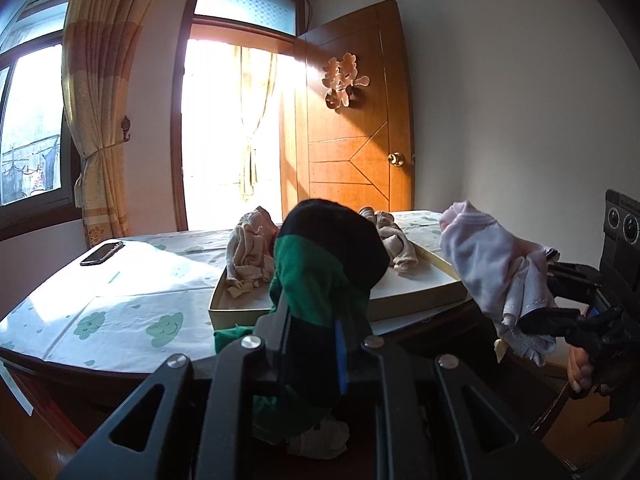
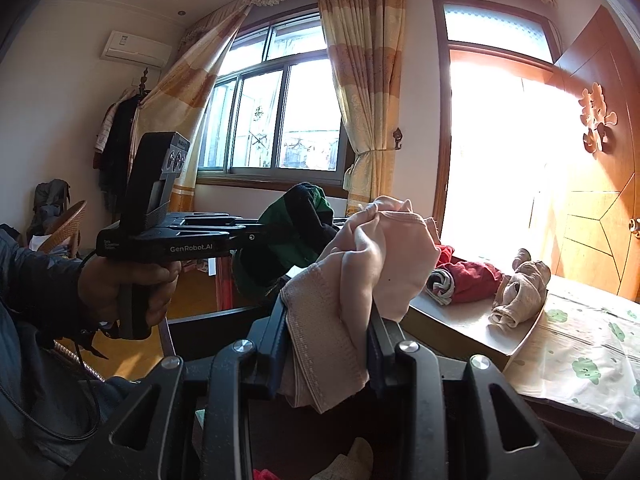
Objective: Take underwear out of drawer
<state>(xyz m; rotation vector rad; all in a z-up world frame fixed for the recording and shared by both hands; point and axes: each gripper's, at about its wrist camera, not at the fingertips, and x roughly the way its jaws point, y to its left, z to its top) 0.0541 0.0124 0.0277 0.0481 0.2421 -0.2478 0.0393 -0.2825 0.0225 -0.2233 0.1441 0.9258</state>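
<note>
Blown-out sunlit doorway (image 1: 228,136), orange glare, dim foreground, fisheye-curved edges

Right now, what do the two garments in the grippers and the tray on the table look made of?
Green-and-black garment: soft matte knit, probably cotton; it bunches in folds. Pink garment: thin matte jersey with a ribbed band. Tray: seemingly stiff cardboard, thin straight cream walls.

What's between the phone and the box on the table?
In the left wrist view, only bare cloud-print tablecloth lies between the phone and the shallow box; nothing else sits on that stretch.
</note>
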